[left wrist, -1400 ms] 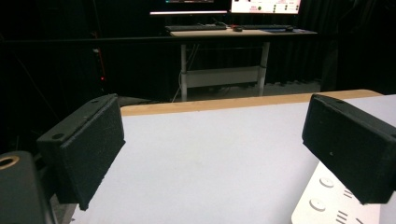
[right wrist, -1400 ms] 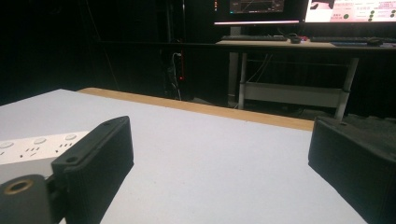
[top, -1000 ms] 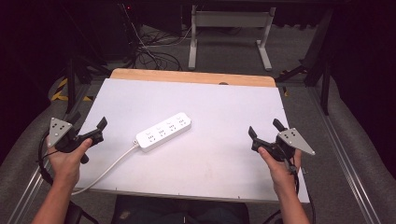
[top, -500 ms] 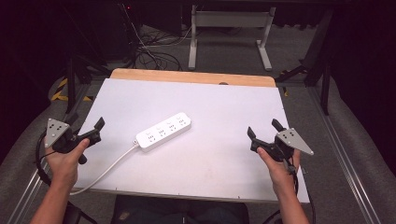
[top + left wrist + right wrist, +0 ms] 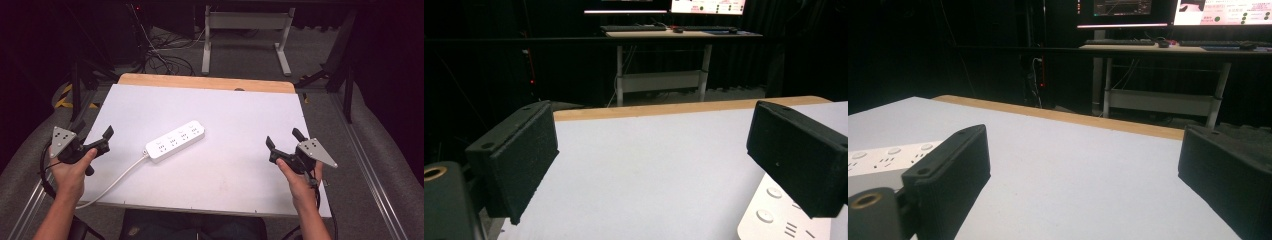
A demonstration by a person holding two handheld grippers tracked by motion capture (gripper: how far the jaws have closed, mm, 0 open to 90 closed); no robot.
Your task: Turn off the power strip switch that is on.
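Observation:
A white power strip (image 5: pixel 175 141) lies at an angle near the middle of the white table top (image 5: pixel 235 110). Its white cable (image 5: pixel 112 182) runs off toward the front left edge. My left gripper (image 5: pixel 94 129) is held at the table's left edge, open and holding nothing, a short way left of the strip. In the left gripper view, the left gripper (image 5: pixel 654 160) has its jaws wide apart, and the strip's end (image 5: pixel 774 217) is at the lower right. My right gripper (image 5: pixel 282 138) hovers open near the right edge. The right gripper view has the strip (image 5: pixel 883 155) to the left of the right gripper (image 5: pixel 1083 185).
A wooden strip (image 5: pixel 200 81) borders the table's far edge. Beyond it stand a desk frame (image 5: pixel 245 30) and loose floor cables (image 5: pixel 165 55). Metal rails (image 5: pixel 370 170) run along both sides of the table. A desk with monitors (image 5: pixel 1168 30) stands in the dark background.
The left gripper has wavered slightly at the table's left edge. The right gripper and the power strip have stayed where they were.

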